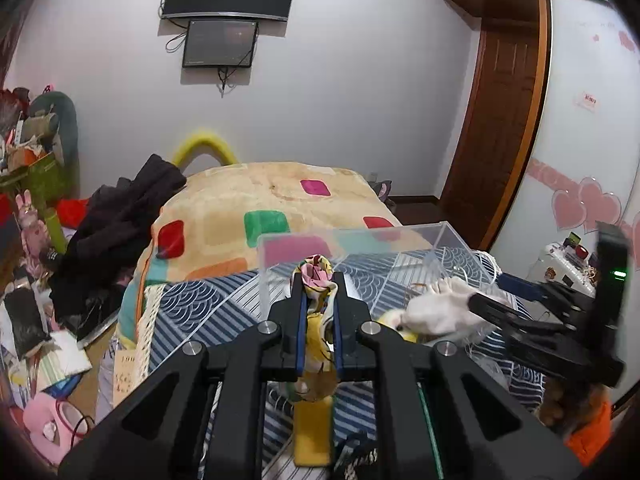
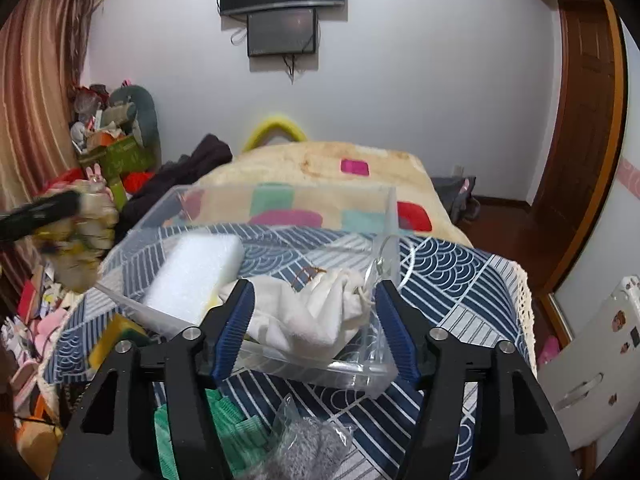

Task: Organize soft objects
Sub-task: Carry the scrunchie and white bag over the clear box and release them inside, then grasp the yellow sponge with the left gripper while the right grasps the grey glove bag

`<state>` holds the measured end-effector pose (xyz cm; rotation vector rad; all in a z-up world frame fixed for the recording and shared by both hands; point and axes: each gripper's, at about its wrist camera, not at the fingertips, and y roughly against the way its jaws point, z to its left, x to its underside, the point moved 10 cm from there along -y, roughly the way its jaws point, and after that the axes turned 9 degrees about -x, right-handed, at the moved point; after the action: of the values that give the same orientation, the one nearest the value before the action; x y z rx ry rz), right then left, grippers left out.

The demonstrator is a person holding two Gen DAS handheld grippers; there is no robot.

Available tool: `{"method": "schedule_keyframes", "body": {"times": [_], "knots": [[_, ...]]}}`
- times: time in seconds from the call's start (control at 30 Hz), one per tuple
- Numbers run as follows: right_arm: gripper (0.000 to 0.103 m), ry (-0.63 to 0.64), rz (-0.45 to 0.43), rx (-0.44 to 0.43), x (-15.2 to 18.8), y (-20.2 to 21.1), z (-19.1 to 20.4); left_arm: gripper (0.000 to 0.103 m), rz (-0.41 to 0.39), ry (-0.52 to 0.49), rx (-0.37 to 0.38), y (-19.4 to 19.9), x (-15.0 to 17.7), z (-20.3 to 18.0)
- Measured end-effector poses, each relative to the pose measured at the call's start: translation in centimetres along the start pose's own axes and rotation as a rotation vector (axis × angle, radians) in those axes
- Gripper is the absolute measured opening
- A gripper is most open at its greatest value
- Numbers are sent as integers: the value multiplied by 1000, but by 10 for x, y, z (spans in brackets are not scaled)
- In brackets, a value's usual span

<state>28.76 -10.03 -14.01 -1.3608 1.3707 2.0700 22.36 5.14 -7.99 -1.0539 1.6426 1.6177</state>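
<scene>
Left gripper (image 1: pixel 319 300) is clamped narrow on a floral cloth (image 1: pixel 317 280), yellow and pink, bunched between the blue pads with the tail hanging down below the jaws. Key relation: the clear plastic bin (image 1: pixel 280 240) sits straight ahead of and below that gripper, on the blue patterned cover (image 1: pixel 192 312), long axis running left-right across the view, open top facing up. So the cloth is near the bin's near-left wall, lifted off the cover, not inside yet; my read is the next move is forward over the rim, then down and release. Right gripper (image 2: pixel 316 332) stands about half wide, nothing pressed between its pads; a white cloth (image 2: pixel 312 312) lies in the bin between and just past its fingers, with a white foam block (image 2: pixel 192 276) beside it on the left. Left hand is the one carrying; right is nearer the bin's right end and could be in the drop path.
</scene>
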Motion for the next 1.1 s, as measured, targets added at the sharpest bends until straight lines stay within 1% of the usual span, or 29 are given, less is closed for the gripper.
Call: {"method": "schedule_keyframes", "body": {"times": [0.07,0.13,0.27,0.33,0.37,0.43,0.5,0.53,0.57,0.67,0.73,0.77,0.8,0.9,0.97,1.0,1.1], "knots": [[67,-5,-24,-13,-2,9,1,10,3,-14,-1,-10,-1,-6],[69,-7,-39,-17,-3,13,1,10,11,-25,7,-20,-2,-12],[70,-14,-46,-27,-3,17,4,10,31,-59,17,-43,3,-29],[70,-15,-45,-26,-1,18,4,11,57,-73,-1,-57,8,-33],[71,-15,-43,-27,1,18,5,12,77,-78,-6,-63,11,-34],[72,-16,-34,-26,6,19,5,18,135,-79,-14,-78,22,-35],[72,-17,-18,-21,13,17,5,27,159,-73,-6,-81,29,-37],[73,-18,-8,-19,17,17,5,29,163,-68,-1,-80,32,-37],[73,-21,1,-17,21,16,5,34,164,-62,7,-78,33,-36],[73,-27,26,-17,31,14,5,38,153,-55,29,-65,34,-38],[73,-27,36,-15,34,14,6,41,137,-60,35,-56,31,-38],[73,-25,36,-12,34,15,6,47,122,-66,37,-48,29,-38],[73,-25,32,-10,36,19,6,53,110,-70,33,-43,27,-38],[75,-23,17,-4,35,27,6,60,72,-77,17,-26,24,-34],[82,-25,8,2,36,32,7,64,63,-78,13,-17,26,-29],[83,-26,7,3,38,33,7,66,63,-77,11,-14,28,-27],[83,-37,29,0,46,28,6,68,79,-70,-2,-9,42,-19]]}}
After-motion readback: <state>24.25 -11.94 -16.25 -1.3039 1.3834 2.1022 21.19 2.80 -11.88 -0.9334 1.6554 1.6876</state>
